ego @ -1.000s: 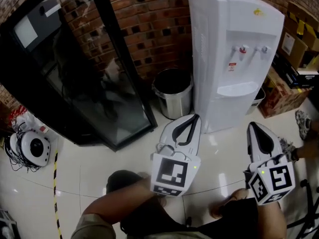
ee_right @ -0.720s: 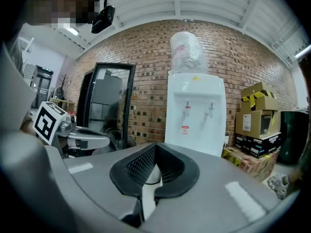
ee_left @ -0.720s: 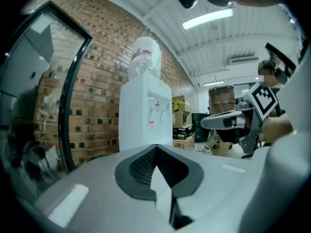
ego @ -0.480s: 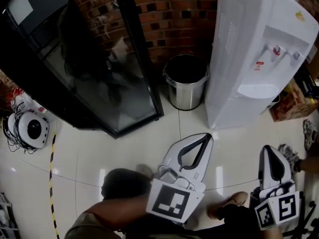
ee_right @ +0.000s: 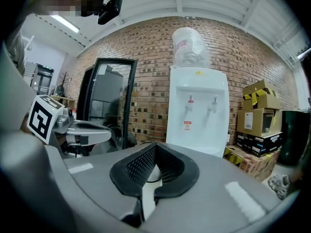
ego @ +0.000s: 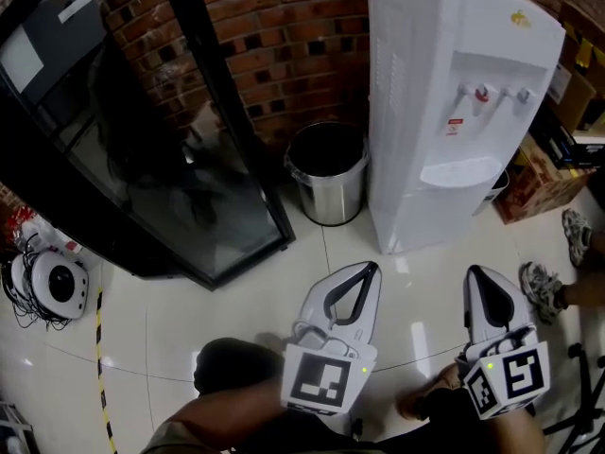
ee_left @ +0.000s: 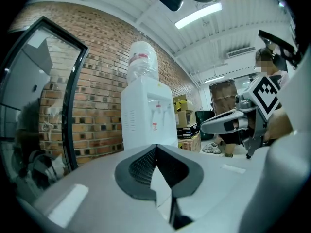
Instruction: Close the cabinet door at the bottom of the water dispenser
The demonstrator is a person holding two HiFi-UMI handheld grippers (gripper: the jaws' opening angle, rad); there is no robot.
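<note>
The white water dispenser (ego: 444,112) stands against the brick wall, with a bottle (ee_right: 190,46) on top and two taps (ego: 482,94). Seen from above, its lower front (ego: 425,220) shows no door that I can make out, and my grippers' bodies hide it in both gripper views. Over the floor tiles, a short way in front of the dispenser's base, my left gripper (ego: 367,270) is shut and empty. My right gripper (ego: 475,274) hovers beside it, also shut with nothing held. Both point level towards the dispenser (ee_left: 148,113) (ee_right: 197,110), tips closed (ee_left: 155,148) (ee_right: 155,144).
A steel bin (ego: 328,173) stands left of the dispenser. A tall black glass-door cabinet (ego: 142,140) fills the left. Cardboard boxes (ego: 529,173) are stacked on the right. A round white device with cables (ego: 47,287) lies at far left. A person's shoes (ego: 541,287) stand near my right gripper.
Both grippers have sunk a little and sit slightly further back from the dispenser's base in the head view. Their jaws stay closed.
</note>
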